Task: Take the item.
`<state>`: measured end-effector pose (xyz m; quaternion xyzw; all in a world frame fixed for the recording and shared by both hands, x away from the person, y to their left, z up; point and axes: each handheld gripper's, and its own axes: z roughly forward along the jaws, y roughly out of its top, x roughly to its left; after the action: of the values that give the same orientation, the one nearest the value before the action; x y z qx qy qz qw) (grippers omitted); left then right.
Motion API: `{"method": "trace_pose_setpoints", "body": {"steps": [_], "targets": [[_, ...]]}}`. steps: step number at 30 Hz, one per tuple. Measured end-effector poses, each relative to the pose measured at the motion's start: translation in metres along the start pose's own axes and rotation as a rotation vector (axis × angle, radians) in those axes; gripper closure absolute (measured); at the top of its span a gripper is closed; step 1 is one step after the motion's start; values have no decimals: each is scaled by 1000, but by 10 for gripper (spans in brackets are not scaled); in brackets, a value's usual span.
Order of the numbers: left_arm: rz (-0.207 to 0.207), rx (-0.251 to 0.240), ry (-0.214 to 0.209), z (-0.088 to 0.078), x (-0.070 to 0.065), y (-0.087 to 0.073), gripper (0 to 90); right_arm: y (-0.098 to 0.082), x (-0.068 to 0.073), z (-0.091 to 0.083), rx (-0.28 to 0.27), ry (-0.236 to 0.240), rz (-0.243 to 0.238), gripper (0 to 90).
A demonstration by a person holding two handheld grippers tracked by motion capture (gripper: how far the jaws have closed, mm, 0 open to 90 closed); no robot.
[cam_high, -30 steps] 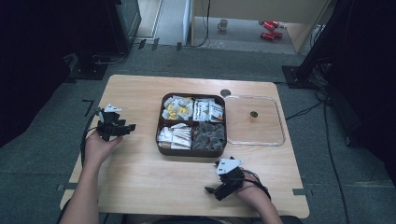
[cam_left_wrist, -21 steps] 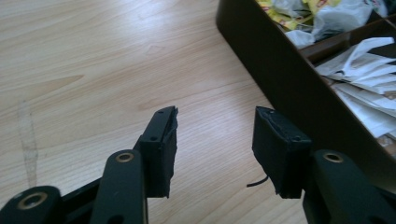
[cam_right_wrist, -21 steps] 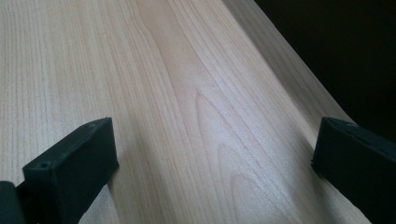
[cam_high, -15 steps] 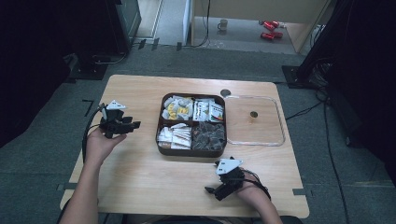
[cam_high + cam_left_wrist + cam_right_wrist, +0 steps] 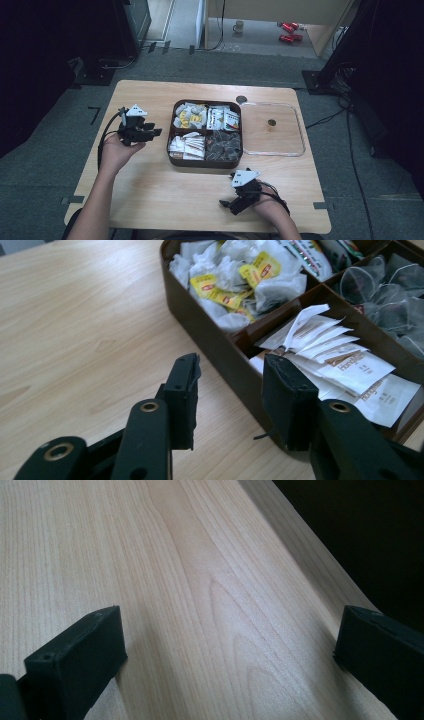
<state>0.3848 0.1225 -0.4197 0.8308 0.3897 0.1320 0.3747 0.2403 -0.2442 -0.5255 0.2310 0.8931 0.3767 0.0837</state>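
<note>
The fingers (image 5: pixel 182 400) of the left gripper (image 5: pixel 230 400) stand partly spread with nothing between them, and they have just been closing; bare table (image 5: pixel 80 340) shows in the gap, and the right-hand finger overlaps the near wall of the brown box (image 5: pixel 220 352). In that gripper's own view the box lies ahead and to the upper right. Its compartment of white paper sachets (image 5: pixel 345 367) is nearest the jaw tips, the one with yellow-tagged tea bags (image 5: pixel 235 277) sits beyond it at the top centre.

In the high view the left gripper (image 5: pixel 142 131) sits left of centre, its jaws pointing right toward the box (image 5: pixel 206 162), near it but not touching. The left hand (image 5: pixel 117 150) comes up from the lower left, forearm slanting, wrist raised off the table.

The right gripper (image 5: pixel 235 202) rests at lower centre just below the box, jaws wide apart over bare wood and aimed away to the lower left. So the left is better placed for a pick from the sachets, which I judge to be the coming move. A clear lid (image 5: pixel 272 129) lies flat just right of the box.
</note>
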Motion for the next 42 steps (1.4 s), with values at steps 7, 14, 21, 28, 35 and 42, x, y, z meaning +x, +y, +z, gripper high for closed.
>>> {"method": "trace_pose_setpoints", "body": {"steps": [7, 14, 21, 28, 35, 42], "targets": [[32, 5, -27, 9, -9, 7, 600, 0, 1, 0, 0, -5, 4, 0], [60, 19, -44, 22, -14, 15, 603, -1, 1, -1, 0, -6, 5, 0], [96, 27, -74, 32, -22, 24, 615, -1, 1, -1, 0, -8, 6, 0], [118, 37, -98, 45, -27, 29, 647, -1, 1, -1, 0, -7, 6, 0], [121, 61, -106, 56, -29, 29, 687, -1, 1, -1, 0, -7, 8, 0], [151, 105, -115, 67, -34, 32, 697, -1, 1, -1, 0, -7, 7, 0]]}}
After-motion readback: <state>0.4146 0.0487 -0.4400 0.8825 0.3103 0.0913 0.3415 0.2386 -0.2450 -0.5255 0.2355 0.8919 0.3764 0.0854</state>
